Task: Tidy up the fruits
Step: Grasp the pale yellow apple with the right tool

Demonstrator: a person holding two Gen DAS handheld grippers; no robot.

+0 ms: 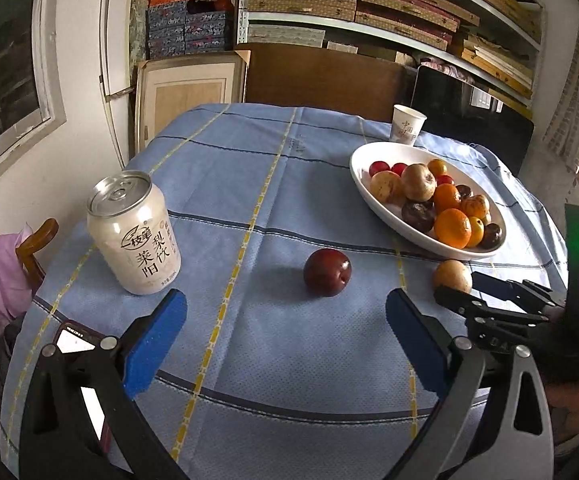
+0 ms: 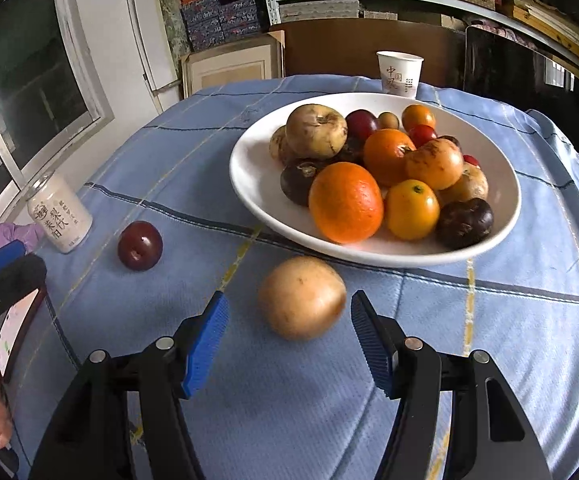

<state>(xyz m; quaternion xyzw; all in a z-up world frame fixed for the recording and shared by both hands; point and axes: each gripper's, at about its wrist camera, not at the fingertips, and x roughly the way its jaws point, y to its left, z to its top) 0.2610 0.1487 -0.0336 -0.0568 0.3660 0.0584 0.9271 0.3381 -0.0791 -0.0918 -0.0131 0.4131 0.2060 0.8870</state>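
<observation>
A white oval plate point(image 1: 359, 178) point(image 2: 249, 184) holds several fruits: oranges, tan round fruits, dark purple ones and small red ones. A dark red plum point(image 1: 327, 272) point(image 2: 140, 245) lies on the blue cloth just beyond my open, empty left gripper point(image 1: 285, 312). A tan round fruit point(image 2: 302, 297) point(image 1: 452, 275) lies in front of the plate. My right gripper point(image 2: 287, 320) is open, its blue pads point(image 2: 205, 344) on either side of the tan fruit, not touching it. The right gripper also shows in the left wrist view point(image 1: 465, 290).
A white drink can point(image 1: 134, 236) point(image 2: 60, 216) stands at the left. A paper cup point(image 1: 407, 124) point(image 2: 399, 73) stands behind the plate. A phone point(image 1: 75, 338) lies near the front left edge. Shelves of boxes point(image 1: 369, 4) stand behind the table.
</observation>
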